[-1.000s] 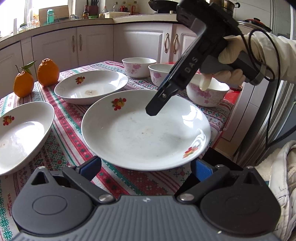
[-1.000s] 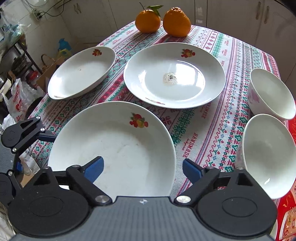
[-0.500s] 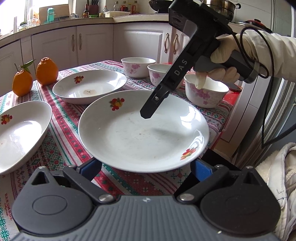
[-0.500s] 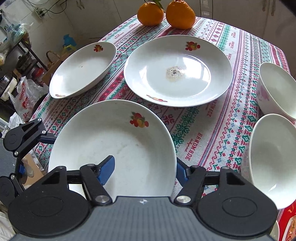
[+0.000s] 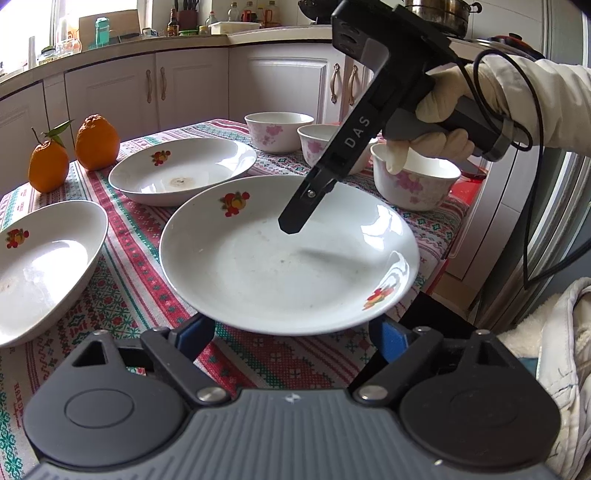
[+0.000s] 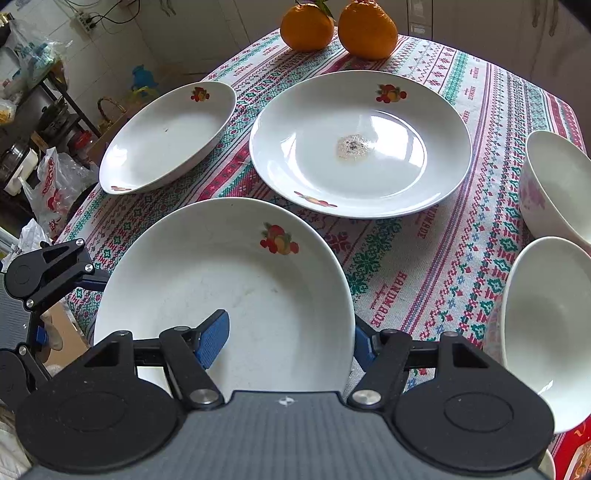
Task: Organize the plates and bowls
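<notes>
Blue pads of the right gripper (image 6: 288, 341) straddle the near rim of the front plate (image 6: 236, 280), one inside and one outside, seemingly pinching it. The left gripper (image 5: 295, 332) is closing with that plate's edge (image 5: 288, 258) between its jaws, not yet touching. Two more plates, three floral bowls (image 5: 413, 181) and two oranges (image 6: 332, 26) sit on the tablecloth (image 6: 424, 258).

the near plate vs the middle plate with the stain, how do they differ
The near plate sits at the table edge with a hand-held gripper's pad over its rim; the middle plate lies farther in, untouched. The near plate's centre looks faintly smudged; the middle plate's has a dried patch. Both are white with fruit motifs.
</notes>
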The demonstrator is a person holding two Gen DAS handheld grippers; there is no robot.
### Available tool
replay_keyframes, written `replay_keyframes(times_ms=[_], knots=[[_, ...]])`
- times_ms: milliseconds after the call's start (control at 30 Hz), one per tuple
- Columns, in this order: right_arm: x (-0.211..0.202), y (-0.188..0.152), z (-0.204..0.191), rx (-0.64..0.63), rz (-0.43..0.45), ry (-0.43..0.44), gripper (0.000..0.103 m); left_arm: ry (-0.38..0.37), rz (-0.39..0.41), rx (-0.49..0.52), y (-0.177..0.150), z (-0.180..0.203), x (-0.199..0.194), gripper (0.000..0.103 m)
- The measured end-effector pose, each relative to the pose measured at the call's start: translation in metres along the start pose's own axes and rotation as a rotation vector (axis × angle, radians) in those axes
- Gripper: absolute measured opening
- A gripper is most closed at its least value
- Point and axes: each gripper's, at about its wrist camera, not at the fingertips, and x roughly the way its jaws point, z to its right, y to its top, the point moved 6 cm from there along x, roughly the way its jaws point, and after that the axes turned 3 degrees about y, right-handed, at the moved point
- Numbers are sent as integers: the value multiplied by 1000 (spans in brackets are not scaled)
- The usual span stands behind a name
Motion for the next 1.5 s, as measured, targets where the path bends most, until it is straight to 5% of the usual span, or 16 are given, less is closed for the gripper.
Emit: replay_keyframes(times_ms=[733, 1500], knots=[[-19, 18, -15, -17, 66, 48, 74, 36, 10, -11, 10, -12, -17, 90], [27, 135, -77, -215, 66, 150, 74, 228, 17, -125, 13, -104, -61, 90]])
